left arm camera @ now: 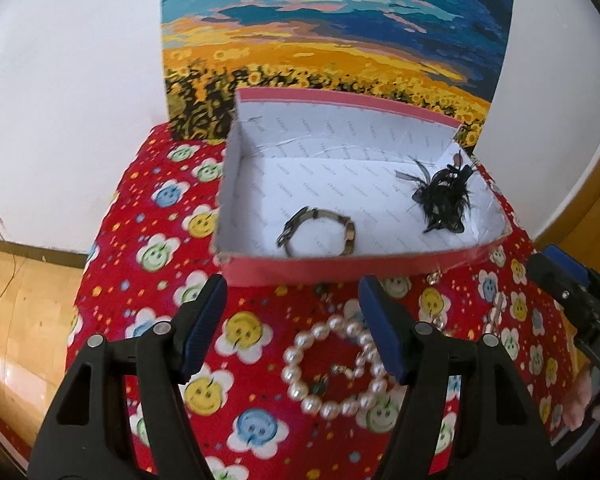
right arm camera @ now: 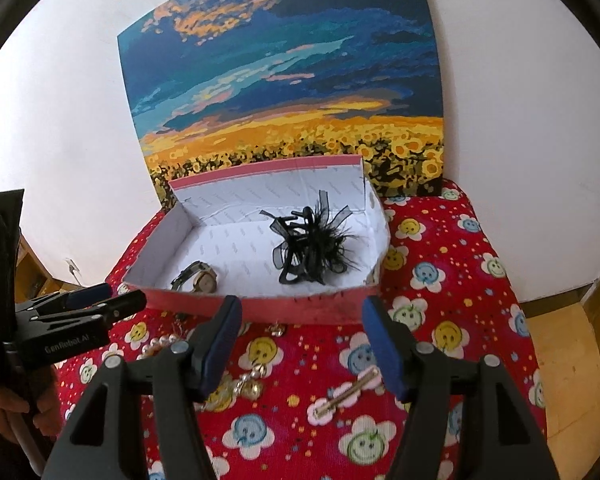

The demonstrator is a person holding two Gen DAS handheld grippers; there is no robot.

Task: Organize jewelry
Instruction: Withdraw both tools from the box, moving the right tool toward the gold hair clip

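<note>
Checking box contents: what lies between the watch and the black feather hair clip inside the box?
Nothing: only bare white box lining separates the watch from the black feather hair clip in the box; both wrist views show it.

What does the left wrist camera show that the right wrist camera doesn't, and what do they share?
Only the left wrist view shows the whole pearl bracelet, lying on the cloth between the open left gripper's fingers.

Only the right wrist view shows the watch's face and the gold bar clip on the cloth between the open right gripper's fingers; the pearls show only partly, behind its left finger.

Both show the box holding the watch and black hair clip, with the painting behind.
</note>
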